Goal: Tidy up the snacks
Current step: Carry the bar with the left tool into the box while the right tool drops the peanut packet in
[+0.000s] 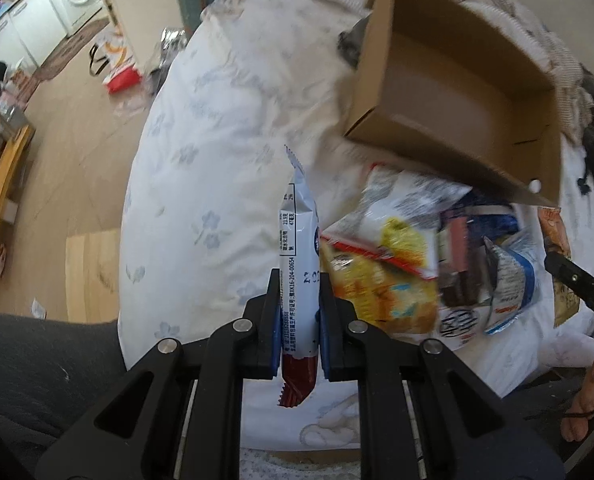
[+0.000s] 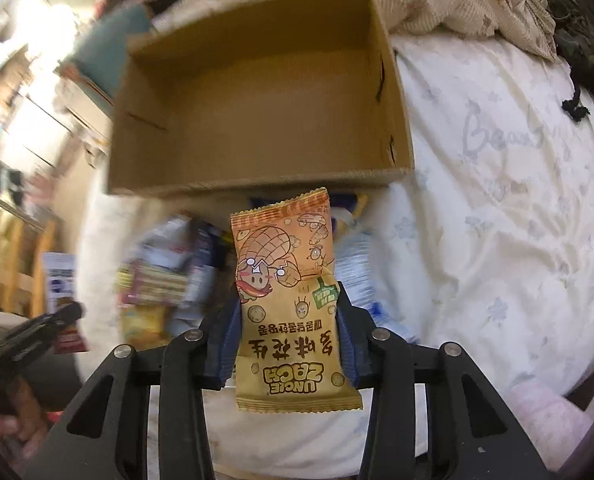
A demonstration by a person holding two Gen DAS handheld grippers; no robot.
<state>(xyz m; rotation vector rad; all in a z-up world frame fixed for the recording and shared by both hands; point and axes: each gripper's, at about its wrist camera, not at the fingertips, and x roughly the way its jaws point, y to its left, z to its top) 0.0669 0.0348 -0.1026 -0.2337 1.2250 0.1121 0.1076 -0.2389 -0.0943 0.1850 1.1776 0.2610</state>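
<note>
My left gripper is shut on a white snack packet with a dark red end, held edge-on above the bed. My right gripper is shut on an orange peanut snack packet, held flat just in front of an open brown cardboard box. The box looks empty inside and sits on the white bedcover. A pile of snack packets lies in front of the box; it also shows blurred in the right wrist view. The right gripper's finger shows at the left view's right edge.
The white flowered bedcover spreads left of the pile. A beige blanket and dark cloth lie behind the box. A wooden floor with a red-and-white bag is left of the bed. My bare foot shows at lower right.
</note>
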